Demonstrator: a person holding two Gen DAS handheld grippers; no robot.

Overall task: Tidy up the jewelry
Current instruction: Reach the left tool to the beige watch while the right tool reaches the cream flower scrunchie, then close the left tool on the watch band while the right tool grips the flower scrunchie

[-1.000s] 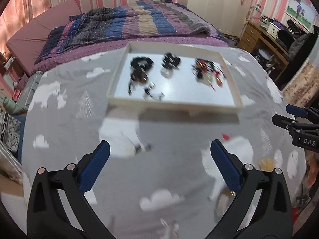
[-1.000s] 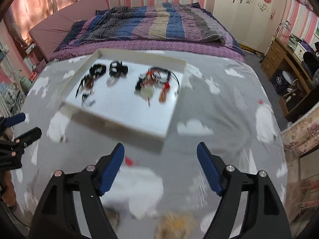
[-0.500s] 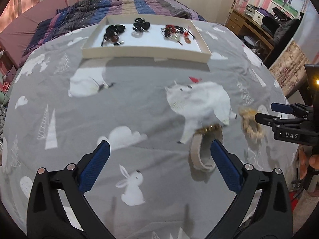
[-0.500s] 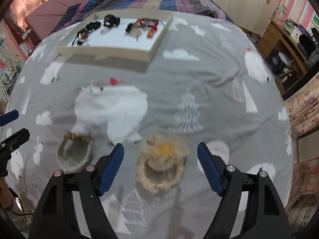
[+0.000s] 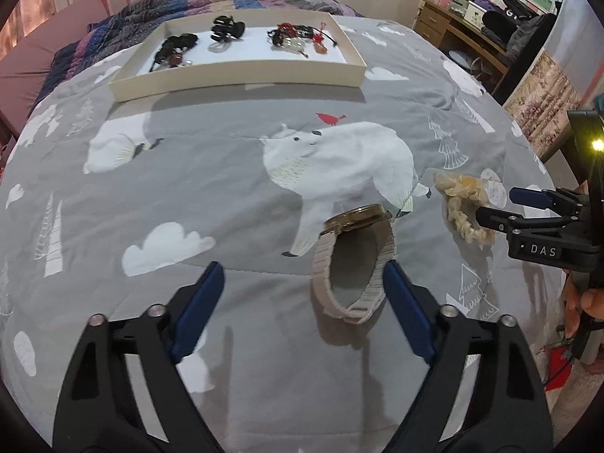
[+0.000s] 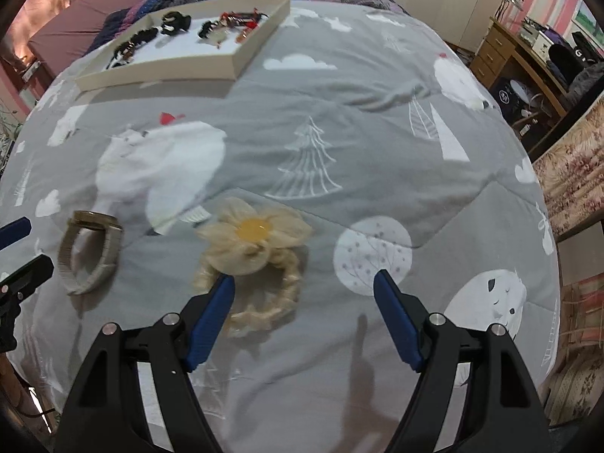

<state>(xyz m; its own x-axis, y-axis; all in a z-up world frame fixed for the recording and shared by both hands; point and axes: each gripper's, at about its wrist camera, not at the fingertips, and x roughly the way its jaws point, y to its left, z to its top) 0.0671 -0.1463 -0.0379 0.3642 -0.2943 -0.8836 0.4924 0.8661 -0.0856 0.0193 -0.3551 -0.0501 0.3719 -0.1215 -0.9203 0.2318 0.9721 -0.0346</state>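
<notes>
Left hand-held gripper (image 5: 302, 302): your jaws gape wide; the watch (image 5: 353, 264) touches the right finger.
Right hand-held gripper (image 6: 304, 313): the flower scrunchie (image 6: 251, 260) crowds your left finger.
Bed (image 5: 226, 173): bare quilt reaches your tray (image 5: 241, 73).

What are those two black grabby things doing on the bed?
A person holds two grippers over a grey animal-print quilt. The left gripper hangs, jaws open, by a beige-strapped gold wristwatch. The right gripper, also open, is beside a cream flower hair scrunchie. Other jewelry sits in the shallow cream tray.
</notes>
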